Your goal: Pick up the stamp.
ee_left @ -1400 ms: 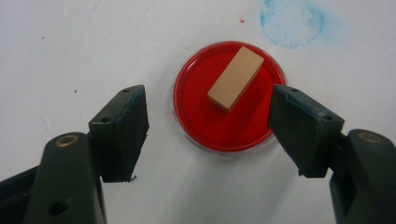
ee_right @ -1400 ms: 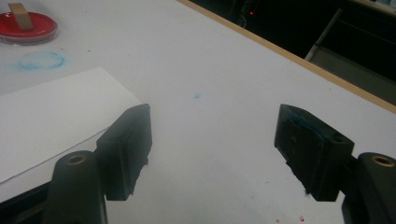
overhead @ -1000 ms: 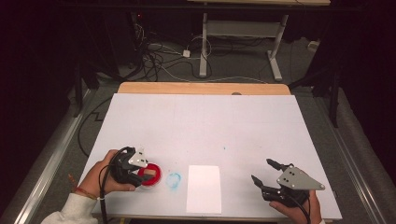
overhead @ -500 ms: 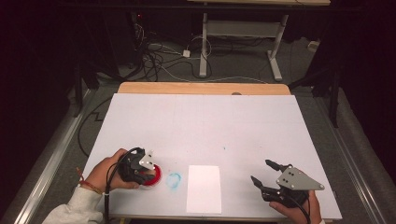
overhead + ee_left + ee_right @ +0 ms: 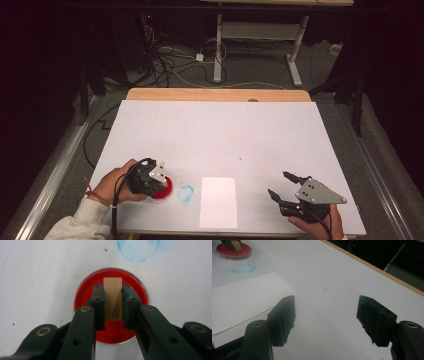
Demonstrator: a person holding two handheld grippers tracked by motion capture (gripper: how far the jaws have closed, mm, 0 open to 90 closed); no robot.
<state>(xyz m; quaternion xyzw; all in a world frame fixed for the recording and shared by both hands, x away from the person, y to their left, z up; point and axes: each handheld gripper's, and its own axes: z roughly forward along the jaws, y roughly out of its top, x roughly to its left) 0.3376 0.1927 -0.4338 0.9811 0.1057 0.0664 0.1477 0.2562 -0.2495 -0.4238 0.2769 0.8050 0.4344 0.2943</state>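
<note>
Since the earlier high view the left gripper [image 5: 150,181] had tipped over the red dish [image 5: 165,189] near the bench's [image 5: 220,130] near-left corner, and its jaws had just been closing; they now stood clenched on the wooden block [image 5: 113,298], one pad pressed to each long side; the right gripper [image 5: 284,186], by the near-right corner, had kept its place, its jaws released and wide apart over bare bench.

The wooden block was a pale, upright, rectangular piece with a faint darker grain near its lower half; it stood in the middle of the red dish, its top end rising clear of the pads; the dish was round and shallow, filled with bright red inside a clear rim; just beside it, toward the bench's middle, lay a smudged blue ring [image 5: 186,193] on the surface; next along the near edge lay a white sheet of paper [image 5: 218,202], between the ring and the right gripper.
</note>
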